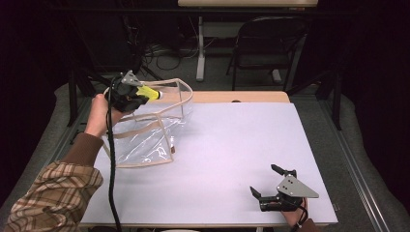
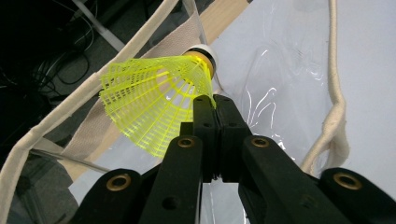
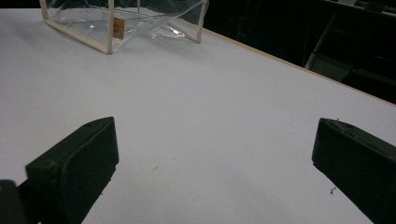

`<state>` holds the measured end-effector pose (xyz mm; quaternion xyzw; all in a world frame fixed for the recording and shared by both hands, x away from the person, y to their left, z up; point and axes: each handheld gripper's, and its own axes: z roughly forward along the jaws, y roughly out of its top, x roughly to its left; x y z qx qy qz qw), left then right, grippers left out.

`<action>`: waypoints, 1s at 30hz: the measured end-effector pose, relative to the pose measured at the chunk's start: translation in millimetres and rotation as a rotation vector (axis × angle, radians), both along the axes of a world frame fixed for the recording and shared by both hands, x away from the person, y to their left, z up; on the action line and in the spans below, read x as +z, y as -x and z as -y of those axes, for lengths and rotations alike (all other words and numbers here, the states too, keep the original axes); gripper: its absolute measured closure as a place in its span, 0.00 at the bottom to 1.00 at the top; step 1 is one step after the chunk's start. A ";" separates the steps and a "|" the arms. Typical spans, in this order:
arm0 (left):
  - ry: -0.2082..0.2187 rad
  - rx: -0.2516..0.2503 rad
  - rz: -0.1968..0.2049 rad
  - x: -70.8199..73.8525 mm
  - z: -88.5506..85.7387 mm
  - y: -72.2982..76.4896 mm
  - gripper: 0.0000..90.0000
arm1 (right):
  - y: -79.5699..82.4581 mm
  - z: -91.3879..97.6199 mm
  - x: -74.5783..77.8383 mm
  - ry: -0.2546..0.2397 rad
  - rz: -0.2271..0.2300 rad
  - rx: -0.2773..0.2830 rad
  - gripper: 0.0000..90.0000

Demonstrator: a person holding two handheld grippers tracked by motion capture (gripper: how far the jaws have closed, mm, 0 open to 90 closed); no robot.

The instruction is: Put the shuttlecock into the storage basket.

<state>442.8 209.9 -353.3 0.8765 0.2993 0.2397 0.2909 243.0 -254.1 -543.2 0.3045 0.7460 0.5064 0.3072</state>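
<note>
item: clear plastic bag (image 1: 145,137) with beige fabric trim and handles, upper left of the high view, resting on the white table (image 1: 232,145); mouth turned up and open; a small brown tag on its side. nothing can be made out inside the bag through its clear walls.

item: yellow plastic shuttlecock (image 2: 154,105), white-and-orange cork end pointing away, mesh skirt toward the camera in the left gripper view. pinched at the skirt's edge by the left tool (image 2: 215,105), whose jaws are pressed tight together on it. in the high view the shuttlecock (image 1: 149,93) sits at the bag's upper rim, above the opening, between the beige handles.

item: left tool (image 1: 129,94), held in a hand at upper left of the high view, black cable trailing down to the bottom edge.

item: right tool (image 1: 266,182), lower right of the high view, low over the bare table, jaws spread wide with nothing between them; well apart from the bag (image 3: 126,21), which appears at the top left of the right gripper view.
</note>
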 end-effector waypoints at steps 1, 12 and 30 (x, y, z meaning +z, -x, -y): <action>0.000 0.000 0.000 0.0 0.0 0.0 0.99 | 0.0 0.0 0.0 0.000 0.000 0.000 0.00; -0.010 -0.001 -0.029 -3.8 2.7 -3.4 0.99 | -0.2 -0.2 -0.2 0.001 0.000 0.003 0.00; -0.027 -0.009 -0.068 -7.5 5.1 -7.3 0.98 | -0.6 -0.4 -0.5 0.003 -0.001 0.005 0.00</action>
